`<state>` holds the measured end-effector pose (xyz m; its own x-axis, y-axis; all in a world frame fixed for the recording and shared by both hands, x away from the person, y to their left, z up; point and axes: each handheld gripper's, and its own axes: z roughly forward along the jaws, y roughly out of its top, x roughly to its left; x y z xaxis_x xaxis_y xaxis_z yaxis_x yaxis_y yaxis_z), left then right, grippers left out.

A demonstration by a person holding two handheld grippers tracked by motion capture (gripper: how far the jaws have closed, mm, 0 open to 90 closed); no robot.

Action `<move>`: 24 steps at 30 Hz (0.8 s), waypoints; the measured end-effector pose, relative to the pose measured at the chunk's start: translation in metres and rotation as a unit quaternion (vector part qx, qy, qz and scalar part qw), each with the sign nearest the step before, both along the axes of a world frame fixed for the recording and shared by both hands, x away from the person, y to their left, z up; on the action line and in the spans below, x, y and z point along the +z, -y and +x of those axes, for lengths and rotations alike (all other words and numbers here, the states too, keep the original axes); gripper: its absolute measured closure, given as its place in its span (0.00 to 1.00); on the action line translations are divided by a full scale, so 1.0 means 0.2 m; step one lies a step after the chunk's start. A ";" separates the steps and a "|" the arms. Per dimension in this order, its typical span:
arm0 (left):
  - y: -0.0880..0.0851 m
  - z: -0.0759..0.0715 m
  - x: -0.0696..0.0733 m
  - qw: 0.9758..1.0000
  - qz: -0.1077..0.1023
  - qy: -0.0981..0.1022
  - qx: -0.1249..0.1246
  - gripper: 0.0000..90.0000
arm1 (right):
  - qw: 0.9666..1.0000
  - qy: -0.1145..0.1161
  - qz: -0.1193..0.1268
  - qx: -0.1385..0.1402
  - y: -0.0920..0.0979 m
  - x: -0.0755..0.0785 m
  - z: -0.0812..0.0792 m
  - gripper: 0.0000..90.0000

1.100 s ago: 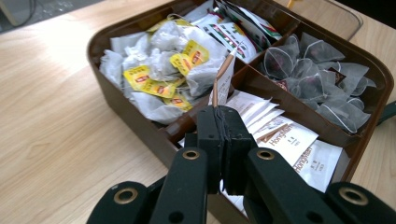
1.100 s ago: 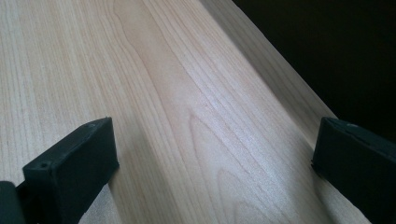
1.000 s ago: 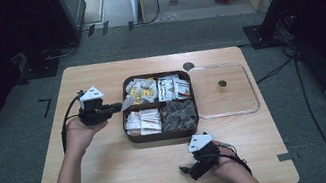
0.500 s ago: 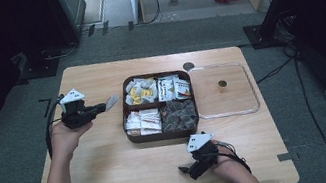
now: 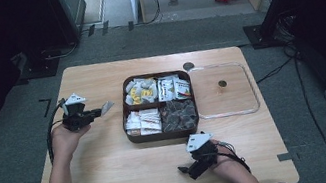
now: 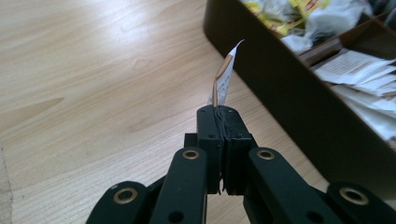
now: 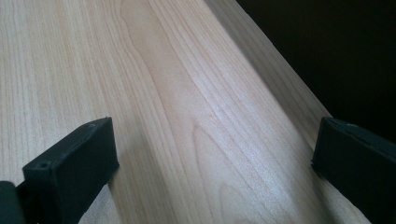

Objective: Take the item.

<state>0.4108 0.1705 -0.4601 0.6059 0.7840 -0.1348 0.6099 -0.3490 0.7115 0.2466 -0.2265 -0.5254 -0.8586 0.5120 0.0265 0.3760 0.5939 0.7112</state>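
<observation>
A brown four-compartment tray [image 5: 126,123] stands mid-table, full of small packets: yellow and white ones at the back, white ones front left, dark ones front right. My left gripper [image 5: 99,112] hovers left of the tray, shut on a thin white packet [image 5: 106,106]. In the left gripper view that packet [image 6: 225,79] stands edge-on between the closed jaws, with the tray wall [image 6: 285,93] just right of it. My right gripper [image 5: 185,170] rests low near the table's front edge, open, with bare wood [image 7: 196,116] between its fingers [image 7: 74,163].
A clear square lid [image 5: 224,90] with a small round knob lies right of the tray. A dark disc [image 5: 188,66] sits behind the tray. The wooden table [image 5: 108,167] ends close behind the right gripper. Dark floor and stands surround the table.
My left gripper has pulled away from the tray's back-left compartment to the left with the white packet in it, then edged back toward the tray. The right gripper has stayed put.
</observation>
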 end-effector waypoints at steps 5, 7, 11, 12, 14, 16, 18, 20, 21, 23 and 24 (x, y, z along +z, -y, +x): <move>0.00 0.03 -0.04 0.999 0.030 0.007 0.019 0.99 | 1.000 0.000 0.000 0.000 0.00 0.00 0.00 0.00; 0.00 0.03 -0.04 0.999 0.032 0.011 0.025 0.99 | 1.000 0.001 0.000 0.000 0.00 0.00 0.00 0.00; 0.01 0.05 -0.07 0.999 0.034 0.002 0.024 0.99 | 1.000 0.000 -0.001 -0.003 0.00 0.00 0.00 0.00; 0.01 0.06 -0.08 0.999 0.033 0.000 0.021 0.99 | 1.000 0.001 0.000 -0.004 0.00 0.00 -0.01 0.00; 0.02 0.06 -0.09 1.000 0.026 -0.007 0.015 0.98 | 1.000 0.001 0.000 -0.005 0.00 0.00 -0.01 0.00; 0.03 0.07 -0.11 1.000 0.025 -0.012 0.007 0.97 | 1.000 0.001 -0.001 -0.005 0.00 0.00 -0.01 0.00; 0.05 0.07 -0.12 0.999 0.029 -0.019 0.000 0.97 | 1.000 0.001 0.000 -0.005 0.00 0.00 -0.01 0.00; 0.06 0.07 -0.13 0.999 0.035 -0.023 -0.005 0.97 | 1.000 0.001 0.000 -0.005 0.00 0.00 -0.01 0.00; 0.06 0.08 -0.14 0.999 0.037 -0.026 -0.007 0.96 | 1.000 0.001 0.000 -0.005 0.00 0.00 -0.01 0.00; 0.07 0.08 -0.15 0.999 0.038 -0.028 -0.007 0.96 | 1.000 0.001 0.000 -0.005 0.00 0.00 -0.02 0.00; 0.07 0.09 -0.16 0.999 0.037 -0.032 -0.008 0.96 | 1.000 0.001 0.000 -0.006 0.00 0.00 -0.02 0.00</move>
<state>0.4282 0.1563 -0.4926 0.6108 0.7833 -0.1156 0.6468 -0.4093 0.6435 0.2430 -0.2269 -0.5254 -0.8528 0.5217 0.0238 0.3809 0.5901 0.7118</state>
